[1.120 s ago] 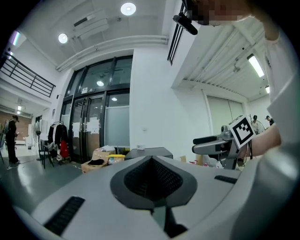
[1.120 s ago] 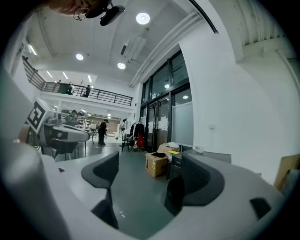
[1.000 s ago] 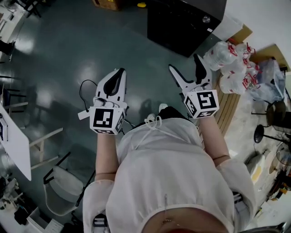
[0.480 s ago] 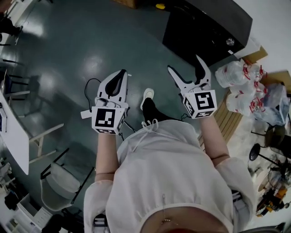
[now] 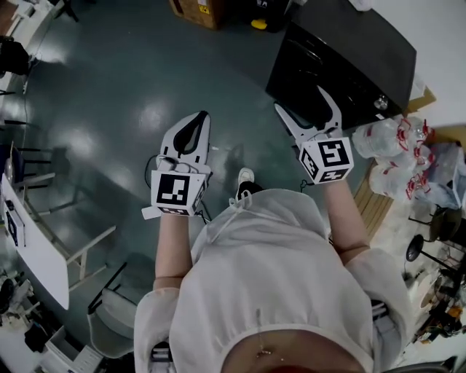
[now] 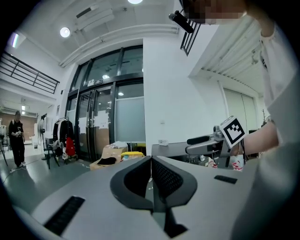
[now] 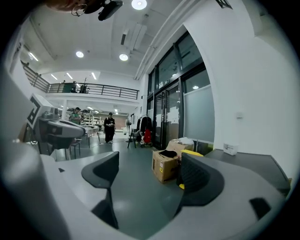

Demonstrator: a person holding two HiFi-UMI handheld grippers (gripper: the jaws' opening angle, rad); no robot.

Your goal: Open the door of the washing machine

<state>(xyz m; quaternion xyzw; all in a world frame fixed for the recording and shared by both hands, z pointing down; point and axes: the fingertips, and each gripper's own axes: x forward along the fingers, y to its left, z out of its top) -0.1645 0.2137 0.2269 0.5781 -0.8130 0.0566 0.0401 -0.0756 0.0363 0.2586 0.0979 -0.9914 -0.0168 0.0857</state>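
Nearest is the person's white top, with both forearms held out in front. The left gripper (image 5: 202,116) is over the bare floor (image 5: 109,87); in the left gripper view (image 6: 151,159) its fingers are pressed together with nothing between them. The right gripper (image 5: 299,98) is level with it on the other side. Its fingers are spread wide and empty, and the right gripper view (image 7: 149,159) shows only floor and a cardboard box (image 7: 165,167) through the gap. One shoe (image 5: 246,176) shows on the floor just ahead of the body.

Beyond the right gripper stands a black machine (image 5: 342,51), most likely the washing machine, with a small round knob near its right corner. It is near the right gripper but apart from it. Packs of bottles (image 5: 393,138) lie just to its right. The door cannot be made out from this steep angle. Farther off, the cardboard box (image 5: 198,10) sits by the wall.

This looks like the approach: nothing is touched and the opening has not begun. The next move calls for getting close enough to face the front of the machine, finding the door's handle or edge, and bringing the open right fingers around it.
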